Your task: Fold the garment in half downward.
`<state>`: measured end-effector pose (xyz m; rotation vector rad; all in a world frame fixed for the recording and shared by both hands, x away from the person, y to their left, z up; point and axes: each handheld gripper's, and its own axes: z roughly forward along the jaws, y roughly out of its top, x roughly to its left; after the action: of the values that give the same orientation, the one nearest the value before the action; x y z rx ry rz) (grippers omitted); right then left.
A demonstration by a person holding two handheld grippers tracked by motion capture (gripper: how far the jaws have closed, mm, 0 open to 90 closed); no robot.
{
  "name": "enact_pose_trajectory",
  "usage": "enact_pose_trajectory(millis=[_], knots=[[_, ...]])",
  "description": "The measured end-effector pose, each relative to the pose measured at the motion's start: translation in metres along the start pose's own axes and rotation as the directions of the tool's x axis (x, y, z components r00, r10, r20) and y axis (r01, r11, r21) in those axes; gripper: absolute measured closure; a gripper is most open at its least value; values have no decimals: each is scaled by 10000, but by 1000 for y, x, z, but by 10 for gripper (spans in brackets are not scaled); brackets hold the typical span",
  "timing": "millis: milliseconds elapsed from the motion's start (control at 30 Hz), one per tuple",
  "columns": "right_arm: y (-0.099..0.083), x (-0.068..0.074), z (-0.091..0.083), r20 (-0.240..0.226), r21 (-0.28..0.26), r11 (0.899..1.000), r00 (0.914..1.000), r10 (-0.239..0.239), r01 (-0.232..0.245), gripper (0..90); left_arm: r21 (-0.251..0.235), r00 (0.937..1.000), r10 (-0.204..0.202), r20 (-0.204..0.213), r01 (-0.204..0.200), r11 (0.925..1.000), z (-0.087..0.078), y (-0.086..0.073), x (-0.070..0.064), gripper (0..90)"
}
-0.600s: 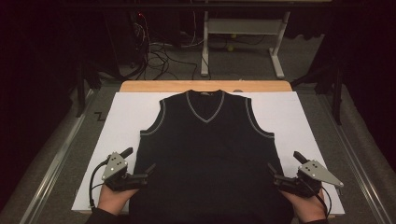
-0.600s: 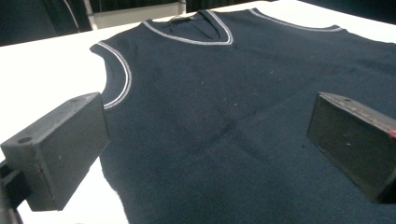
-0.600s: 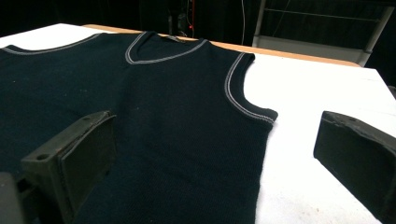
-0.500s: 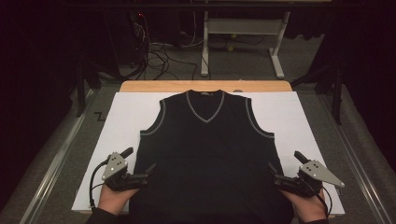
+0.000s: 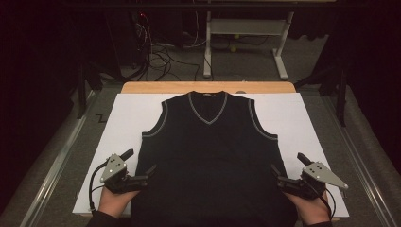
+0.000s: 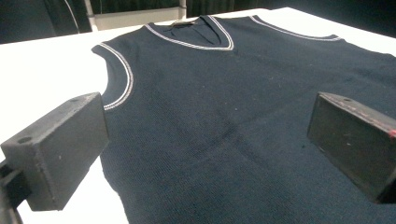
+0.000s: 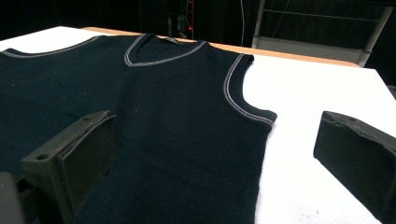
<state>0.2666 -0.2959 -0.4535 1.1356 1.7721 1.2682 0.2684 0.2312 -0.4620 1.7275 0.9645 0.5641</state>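
A dark navy sleeveless V-neck vest (image 5: 210, 156) with pale trim lies flat on the white table sheet (image 5: 127, 118), neck away from me. My left gripper (image 5: 140, 174) is open at the vest's lower left side edge; its jaws straddle that edge, with the vest (image 6: 233, 126) between them. My right gripper (image 5: 285, 178) is open at the lower right side edge, one jaw over the vest (image 7: 154, 121) and one over the white sheet (image 7: 308, 140). Neither holds the cloth.
A wooden table edge (image 5: 208, 87) shows beyond the sheet. Behind it stand a grey metal frame (image 5: 246, 33) and tangled floor cables (image 5: 156, 56). Metal rails (image 5: 364, 165) run along both sides of the table.
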Motion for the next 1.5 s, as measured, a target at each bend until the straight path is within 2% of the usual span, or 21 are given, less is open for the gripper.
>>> enact_pose_trajectory(millis=[167,400,700,800,967,1033,1100,1133,1200,1267,1300,1400,1433,1467,1500], knots=[[0,1,0,-45,-27,10000,10000,-60,60,1,-78,9999,-21,115,22,10000,1,0,0,0],[1,2,0,-96,-121,9997,9997,-223,222,2,-46,9992,-256,315,258,9997,2,2,1,0],[2,2,6,-61,302,9991,9995,-294,296,2,-194,9987,-409,309,416,9989,3,4,3,0],[4,3,8,-38,654,9973,9994,-335,337,2,-104,9987,-457,235,459,9989,2,2,3,0],[7,6,10,-90,865,9950,9987,-493,499,2,172,9992,-404,65,403,9990,0,1,4,0],[7,8,11,-127,934,9941,9985,-537,546,2,363,9986,-534,-48,536,9979,0,1,5,0],[8,9,12,-149,1042,9930,9984,-539,552,2,782,9977,-670,-50,672,9947,0,4,8,0],[8,9,14,-151,1187,9910,9981,-605,619,2,915,9978,-640,-190,655,9937,0,5,9,0],[9,8,16,-59,1241,9904,9982,-601,603,3,998,9976,-638,-255,660,9928,0,5,10,0],[10,4,19,24,1379,9897,9992,-394,387,2,1405,9968,-700,-391,748,9873,6,4,14,0],[11,3,21,64,1412,9894,9994,-353,340,3,1405,9968,-700,-391,748,9873,6,4,14,0],[14,-2,29,243,1546,9879,9996,-160,121,3,2046,9927,-1045,-596,1146,9721,18,3,24,0],[14,-2,29,243,1546,9879,9996,-160,121,3,2046,9927,-1045,-596,1146,9721,18,3,24,0],[14,-4,36,271,1676,9859,9996,-19,-27,3,2286,9900,-1225,-700,1355,9641,23,3,27,0],[14,-4,36,271,1676,9859,9996,-19,-27,3,2286,9900,-1225,-700,1355,9641,23,3,27,0]])
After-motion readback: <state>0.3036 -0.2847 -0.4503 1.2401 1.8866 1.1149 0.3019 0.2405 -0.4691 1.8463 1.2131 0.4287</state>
